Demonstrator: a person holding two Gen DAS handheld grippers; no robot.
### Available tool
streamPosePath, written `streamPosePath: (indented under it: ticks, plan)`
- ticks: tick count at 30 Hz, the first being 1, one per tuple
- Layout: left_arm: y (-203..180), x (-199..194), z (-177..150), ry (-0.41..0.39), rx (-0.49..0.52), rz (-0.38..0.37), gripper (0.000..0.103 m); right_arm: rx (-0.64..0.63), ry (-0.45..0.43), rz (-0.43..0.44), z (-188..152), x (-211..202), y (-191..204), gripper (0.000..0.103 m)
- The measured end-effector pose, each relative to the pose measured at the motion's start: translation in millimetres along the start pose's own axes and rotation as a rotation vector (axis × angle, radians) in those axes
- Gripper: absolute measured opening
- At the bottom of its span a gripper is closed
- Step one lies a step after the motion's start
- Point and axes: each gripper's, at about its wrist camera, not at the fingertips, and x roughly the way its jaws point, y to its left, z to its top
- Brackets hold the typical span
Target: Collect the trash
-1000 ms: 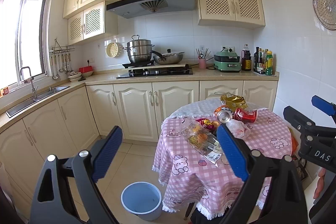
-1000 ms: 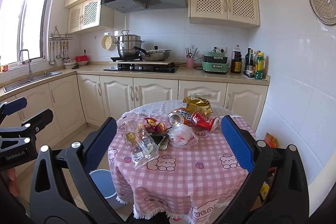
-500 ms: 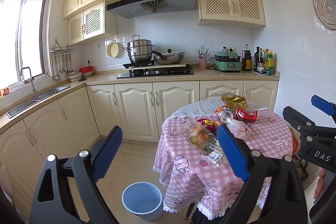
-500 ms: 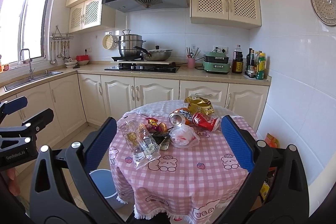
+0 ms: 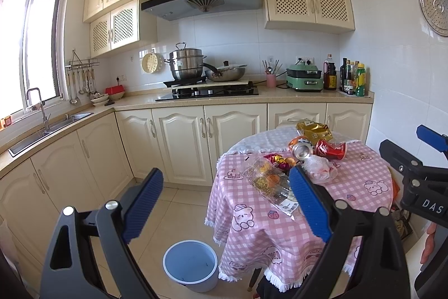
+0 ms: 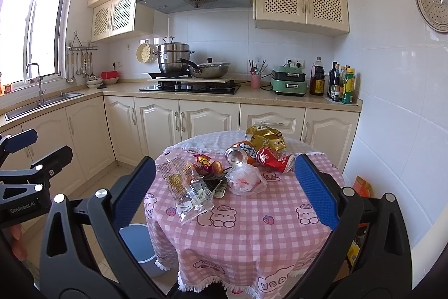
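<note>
**Both grippers hanging open short of the littered table**

The left gripper (image 5: 225, 192) is hovering with its blue-padded fingers spread wide and nothing between them, held over the tiled floor beside the table. The right gripper (image 6: 225, 181) is likewise gaping, empty, its fingers framing the table from the near side. Below the left gripper, a round pale-blue plastic bin (image 5: 191, 265) is standing on the floor just beside the tablecloth's fringed hem; its inside is looking bare apart from a few dark specks.

On the round table under a pink checked bear-print cloth (image 6: 252, 231), the trash is lying bunched toward the middle and far side. Nearest is a clear crinkled snack wrapper (image 6: 187, 184) with a white label; just beside it a crumpled clear plastic bag (image 6: 245, 178) is resting. Behind them small red and yellow sweet wrappers (image 6: 205, 161) are sitting, then an orange drinks can (image 6: 240, 153) lying on its side, touching a crushed red can (image 6: 273, 156). Farthest, a gold foil crisp bag (image 6: 266, 138) is lying at the table's far edge.
</note>
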Motion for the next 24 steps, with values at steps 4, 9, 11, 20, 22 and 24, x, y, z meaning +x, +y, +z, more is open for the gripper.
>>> streamPosePath:
  ticks: [4,9,11,20,22,24]
  plan:
    - [4.7,11.2,-3.3,0.028,-0.007,0.008,0.090,-0.003,0.024,0.012,-3.8,12.0,3.7,0.097]
    - [16.1,33.9,-9.4,0.088,-0.033,0.006,0.090,-0.006,0.063,0.012,-10.0,32.8,6.6,0.097]
    - [22.2,47.2,-13.4,0.126,-0.054,-0.005,0.090,-0.005,0.083,0.008,-13.0,42.3,6.4,0.097]
    - [20.2,130.1,-36.0,0.332,-0.146,-0.132,0.090,0.056,0.228,-0.001,-40.6,100.7,-15.0,0.097]
    - [7.5,157.2,-41.1,0.395,-0.158,-0.199,0.090,0.079,0.252,-0.011,-48.2,112.5,-23.5,0.097]
    - [-5.3,177.2,-45.5,0.427,-0.158,-0.227,0.090,0.104,0.274,-0.021,-54.2,122.4,-32.7,0.097]
